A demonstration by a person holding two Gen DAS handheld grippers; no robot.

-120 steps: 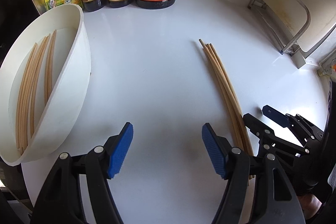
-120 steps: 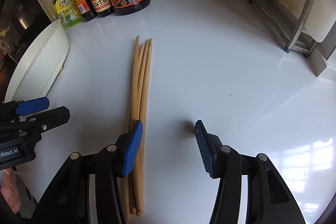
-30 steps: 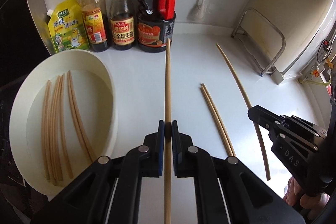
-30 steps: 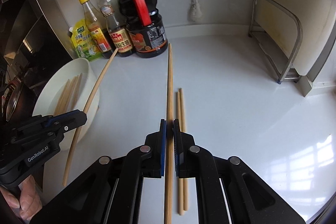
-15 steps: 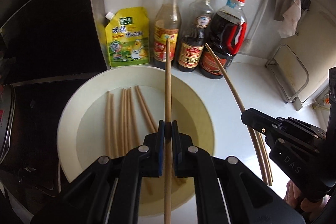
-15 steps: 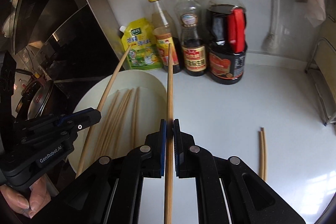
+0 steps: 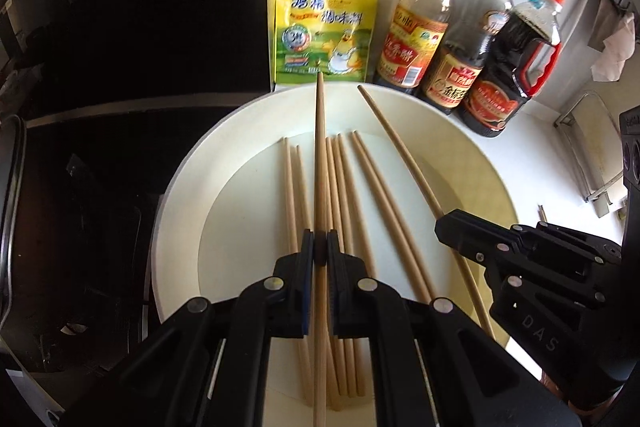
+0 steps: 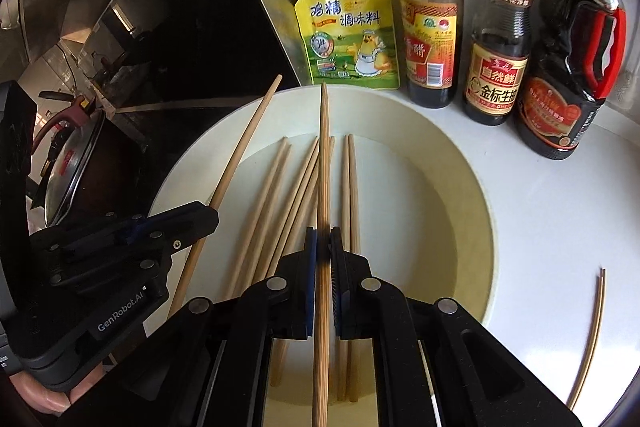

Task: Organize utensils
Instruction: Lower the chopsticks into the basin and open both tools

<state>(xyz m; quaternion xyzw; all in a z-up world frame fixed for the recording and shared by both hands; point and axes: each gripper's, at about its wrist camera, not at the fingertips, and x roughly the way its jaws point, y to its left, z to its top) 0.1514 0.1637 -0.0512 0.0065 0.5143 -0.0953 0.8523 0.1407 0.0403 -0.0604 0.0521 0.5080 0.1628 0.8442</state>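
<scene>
Over the white bowl [image 7: 180,187] both grippers hang side by side, each pointing steeply down. The left gripper [image 7: 319,251] has its jaws pinched tight on one chopstick [image 7: 320,155], whose far tip reaches the bowl's far rim. The right gripper [image 8: 323,247] clamps a second chopstick [image 8: 324,155] the same way. Six loose chopsticks [image 7: 344,195] lie flat in the bowl beneath them.

The left view shows the right gripper at its right edge, with its stick slanting across the bowl, and a dark stove top on the left. The right view alone shows a lidded pot [image 8: 72,171] at far left, part of a hand [image 8: 44,393] under the left gripper, and the last pair of chopsticks [image 8: 592,331] lying on the white counter [image 8: 560,219] to the right of the bowl. In the left view only the tip of that pair peeks out by the right gripper. Both views show the yellow pouch [image 8: 348,27] and three sauce bottles [image 8: 496,27] lined up beyond the bowl.

A second ago both grippers were over the open counter, with the bowl off to the left and the pair just beside them; now they are above the bowl, grips unchanged. Four seconds ago both sets of jaws stood wide open and four chopsticks lay on the counter.
</scene>
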